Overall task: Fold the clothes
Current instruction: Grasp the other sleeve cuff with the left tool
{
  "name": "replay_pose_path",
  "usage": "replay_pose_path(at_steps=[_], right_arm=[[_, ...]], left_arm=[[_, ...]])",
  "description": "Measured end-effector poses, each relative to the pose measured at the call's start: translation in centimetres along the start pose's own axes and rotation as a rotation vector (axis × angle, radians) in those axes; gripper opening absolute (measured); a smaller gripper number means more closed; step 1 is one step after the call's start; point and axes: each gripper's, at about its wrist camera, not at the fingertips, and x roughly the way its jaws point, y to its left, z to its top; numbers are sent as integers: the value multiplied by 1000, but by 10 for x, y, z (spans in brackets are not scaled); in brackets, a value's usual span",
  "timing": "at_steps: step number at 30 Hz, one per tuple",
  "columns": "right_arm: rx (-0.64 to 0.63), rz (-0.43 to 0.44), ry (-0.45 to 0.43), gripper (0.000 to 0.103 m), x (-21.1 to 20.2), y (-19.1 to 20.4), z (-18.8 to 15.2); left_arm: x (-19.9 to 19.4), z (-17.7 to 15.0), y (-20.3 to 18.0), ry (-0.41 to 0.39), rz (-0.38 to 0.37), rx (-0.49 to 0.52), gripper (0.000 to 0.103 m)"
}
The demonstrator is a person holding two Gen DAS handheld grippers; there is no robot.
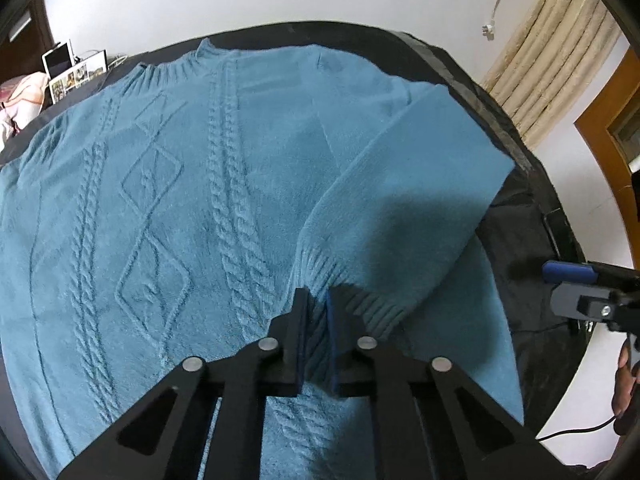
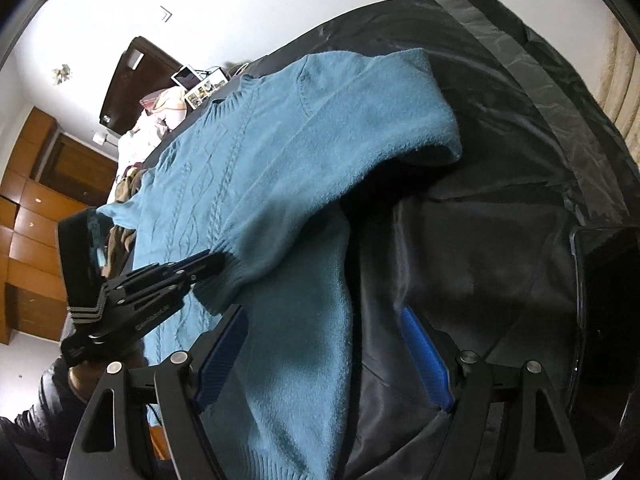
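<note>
The teal cable-knit sweater (image 1: 168, 184) is lying spread flat, front up, across the black-covered surface (image 2: 500, 208). Its sleeve (image 1: 404, 184) is arching over the body, folded inward, with the ribbed cuff (image 1: 320, 280) being pinched by the left claw (image 1: 318, 300), whose jaws are standing nearly closed on the knit. The right claw (image 2: 324, 320) is hovering wide open over the sweater's side edge, holding nothing.

The grip is biting only the cuff's edge, so the soft knit could be slipping free if pulled sideways. Dragging the sleeve too far could be bunching the body beneath, and the raised arch may be collapsing crooked when released, leaving the fold skewed.
</note>
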Motion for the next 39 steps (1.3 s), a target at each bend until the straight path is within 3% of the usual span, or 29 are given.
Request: replay_pose_path(at_steps=[13,22,32,39], right_arm=[[20,-48,-27,80,-4,17,-19],[27,-64,-37,80,3,35,-22],[2,-113,-22,80,20,56,-15],[-54,-196,-39,80,33,73,12]], left_arm=[[-70,39,43,-159,-23,-46,8],[-106,75,108,-239,38,-93,8],[-112,73,186,-236,118,-164,8],[-86,67,215,-181,140,-166,8]])
